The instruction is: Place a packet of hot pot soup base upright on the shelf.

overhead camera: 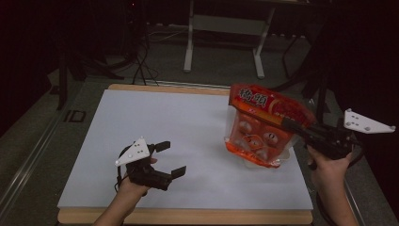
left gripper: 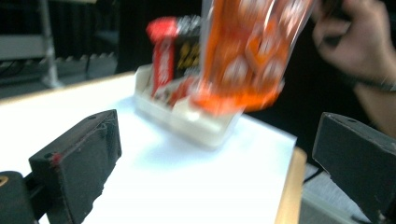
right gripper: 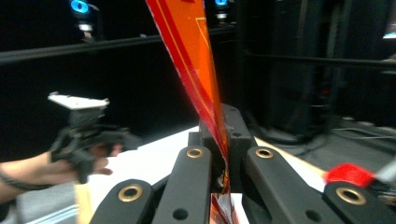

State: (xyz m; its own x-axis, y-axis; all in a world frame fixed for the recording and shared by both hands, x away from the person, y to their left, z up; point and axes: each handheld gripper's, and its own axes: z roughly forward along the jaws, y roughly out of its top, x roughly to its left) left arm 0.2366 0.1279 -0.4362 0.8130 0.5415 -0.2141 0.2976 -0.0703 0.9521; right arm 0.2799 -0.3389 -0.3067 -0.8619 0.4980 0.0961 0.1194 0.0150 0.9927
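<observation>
Above the right side of the surface (overhead camera: 155, 122), the right tongs (overhead camera: 288, 124) are clenched on the top edge of the orange snack bag (overhead camera: 261, 127), which hangs over a shallow white tray (left gripper: 187, 119). The left tongs (overhead camera: 170, 159) stand released and empty. The step looks like lifting the bag out; next, carrying it clear without snagging the tray.
</observation>
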